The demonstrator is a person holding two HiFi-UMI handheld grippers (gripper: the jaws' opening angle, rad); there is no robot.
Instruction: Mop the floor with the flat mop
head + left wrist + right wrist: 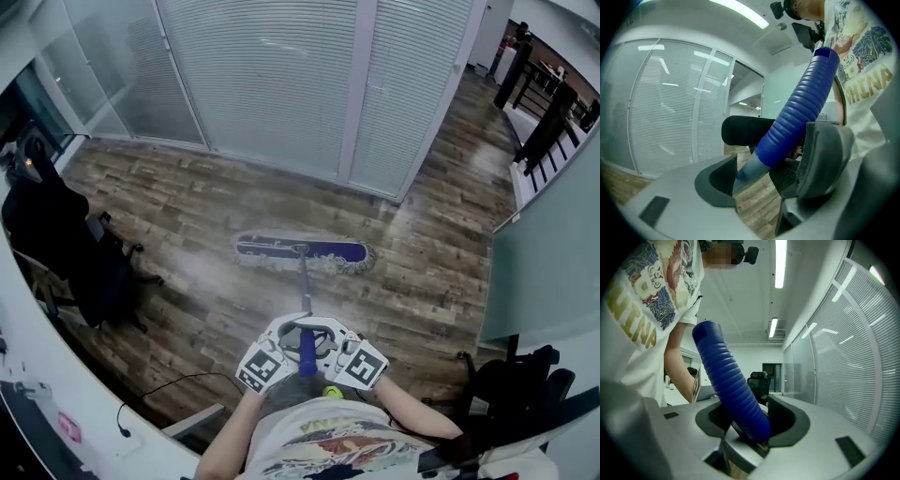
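The flat mop's blue head (pixel 300 252) with its pale fringe lies flat on the wooden floor (pixel 187 197), straight ahead of me. Its thin handle (pixel 305 286) runs back to a ribbed blue grip (pixel 307 352) between my two grippers. My left gripper (pixel 289 336) and right gripper (pixel 329 337) face each other, and both are shut on that grip. In the left gripper view the blue grip (pixel 797 112) slants through the left gripper (pixel 771 164). The blue grip (pixel 733 390) stands between the pads in the right gripper view as well, held by the right gripper (pixel 750 420).
A glass wall with white blinds (pixel 272 84) closes the floor beyond the mop. A black office chair (pixel 66 248) stands at the left, and another black chair (pixel 511 384) at the lower right. A white desk edge (pixel 56 412) with a black cable (pixel 173 382) curves along the lower left.
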